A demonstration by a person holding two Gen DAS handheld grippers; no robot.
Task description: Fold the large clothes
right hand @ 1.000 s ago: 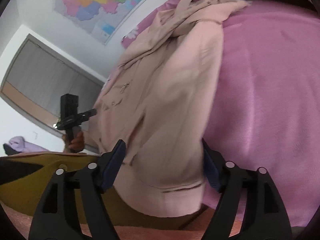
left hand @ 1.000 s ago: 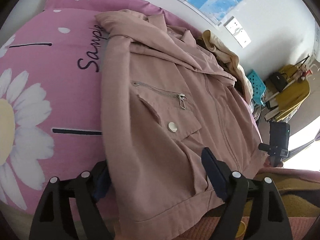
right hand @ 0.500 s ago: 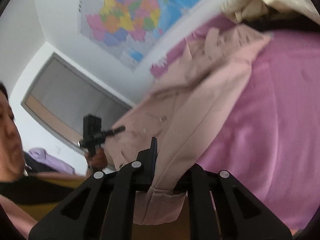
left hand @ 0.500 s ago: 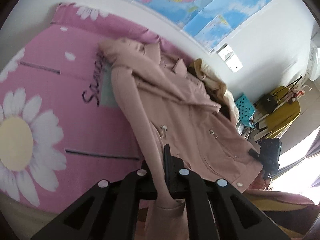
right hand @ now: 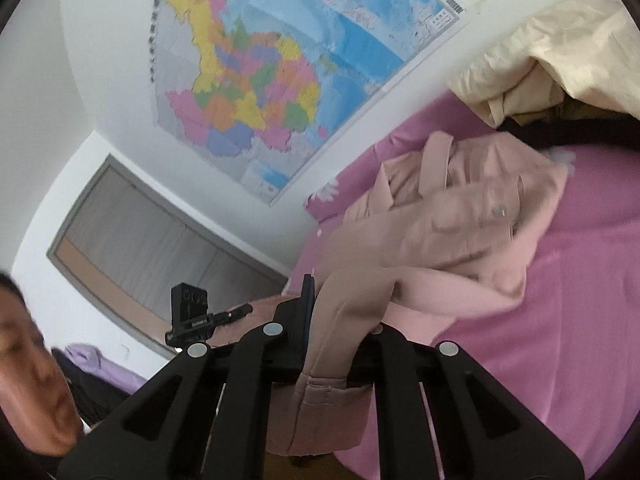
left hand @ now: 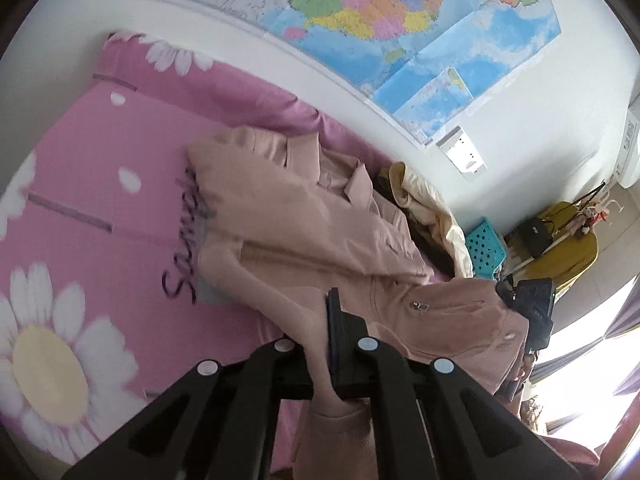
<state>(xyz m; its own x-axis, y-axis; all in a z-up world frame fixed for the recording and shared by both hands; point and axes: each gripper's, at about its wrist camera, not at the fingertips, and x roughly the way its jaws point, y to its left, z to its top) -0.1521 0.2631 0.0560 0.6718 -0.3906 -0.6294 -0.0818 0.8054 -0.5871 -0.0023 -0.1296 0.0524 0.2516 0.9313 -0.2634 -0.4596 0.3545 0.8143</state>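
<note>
A dusty-pink jacket (left hand: 304, 224) lies on a pink bed cover. Its collar end rests on the bed; its hem end is lifted off the bed and bent over toward the collar. My left gripper (left hand: 320, 344) is shut on the jacket's hem at one corner. My right gripper (right hand: 332, 332) is shut on the hem (right hand: 324, 404) at the other corner, and the cloth hangs down between its fingers. The jacket (right hand: 452, 236) is bunched and blurred in the right wrist view. The right gripper also shows in the left wrist view (left hand: 532, 312), past the lifted hem.
The pink bed cover (left hand: 72, 240) has white daisies and dark lettering. A cream garment pile (left hand: 428, 204) lies at the bed's far end. A map (left hand: 360, 12) hangs on the wall. A teal basket (left hand: 482, 244) and a yellow chair (left hand: 568, 248) stand beyond. A person's face (right hand: 28, 368) is at left.
Both grippers closed on the jacket's hem corners, then lifted the hem up and carried it toward the collar. The jacket went from flat to bent over.
</note>
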